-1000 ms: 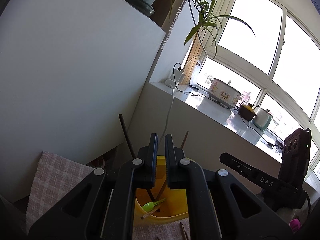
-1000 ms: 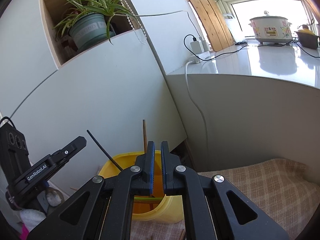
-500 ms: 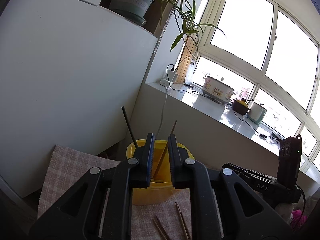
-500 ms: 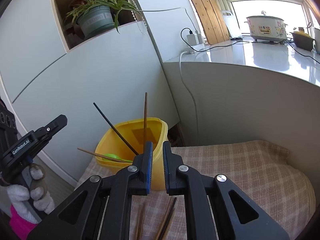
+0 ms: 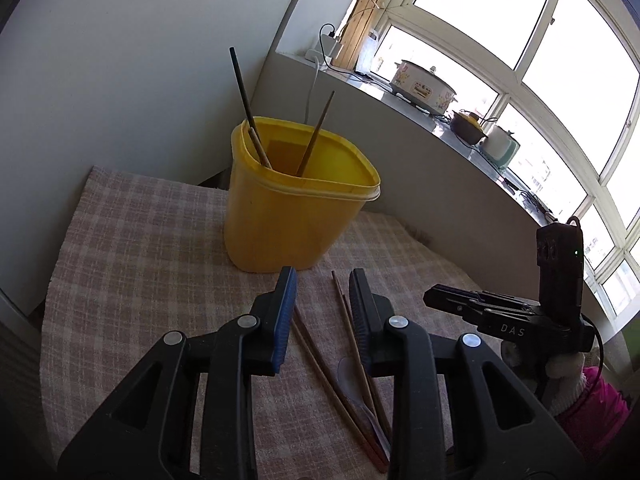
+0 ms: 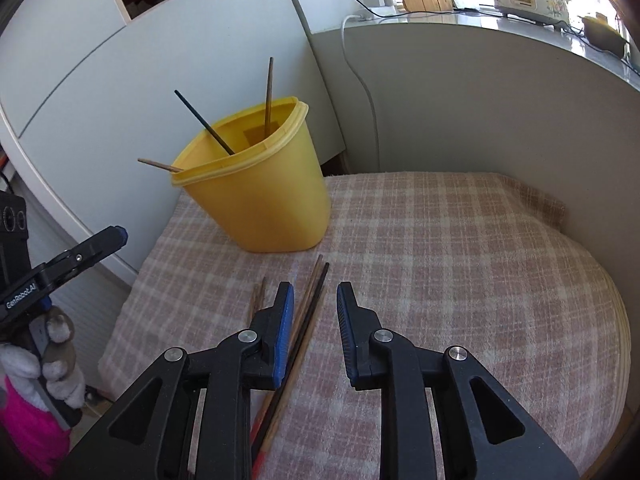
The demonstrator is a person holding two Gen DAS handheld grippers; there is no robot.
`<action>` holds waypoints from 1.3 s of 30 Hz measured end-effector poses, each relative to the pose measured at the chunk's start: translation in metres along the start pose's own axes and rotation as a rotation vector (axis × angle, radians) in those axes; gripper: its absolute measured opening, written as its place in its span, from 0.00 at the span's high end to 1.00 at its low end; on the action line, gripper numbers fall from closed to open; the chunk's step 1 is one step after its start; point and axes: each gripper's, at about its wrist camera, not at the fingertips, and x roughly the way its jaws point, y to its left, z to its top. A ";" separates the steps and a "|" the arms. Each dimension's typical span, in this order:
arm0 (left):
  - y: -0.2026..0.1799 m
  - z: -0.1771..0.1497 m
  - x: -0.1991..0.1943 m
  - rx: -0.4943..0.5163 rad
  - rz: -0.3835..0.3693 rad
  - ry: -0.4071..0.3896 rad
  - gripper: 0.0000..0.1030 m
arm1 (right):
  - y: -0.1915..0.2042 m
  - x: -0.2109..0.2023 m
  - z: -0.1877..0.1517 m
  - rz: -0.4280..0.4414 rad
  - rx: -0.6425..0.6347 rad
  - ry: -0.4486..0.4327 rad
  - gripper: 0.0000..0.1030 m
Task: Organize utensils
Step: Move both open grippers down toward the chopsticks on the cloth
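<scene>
- A yellow container is seen standing on a checked cloth that covers the table, with three chopsticks leaning inside it.
- More loose chopsticks are laid flat on the cloth, just in front of the container.
- The left gripper is held above these sticks; its fingers are opening, and nothing is gripped.
- The right gripper is likewise opening over the sticks, with nothing pressed between its fingers.
</scene>
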 end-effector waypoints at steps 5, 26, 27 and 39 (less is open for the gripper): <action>0.003 -0.020 0.012 -0.006 0.006 0.081 0.74 | 0.001 0.019 -0.014 0.037 0.022 0.090 0.80; 0.009 -0.062 0.049 -0.003 0.011 0.303 0.74 | 0.004 0.074 -0.030 0.096 0.142 0.279 0.80; 0.009 -0.062 0.048 -0.004 0.011 0.303 0.74 | 0.003 0.077 -0.030 0.092 0.148 0.283 0.80; 0.014 -0.062 0.056 -0.001 0.018 0.319 0.74 | 0.015 0.097 -0.029 0.038 0.142 0.317 0.81</action>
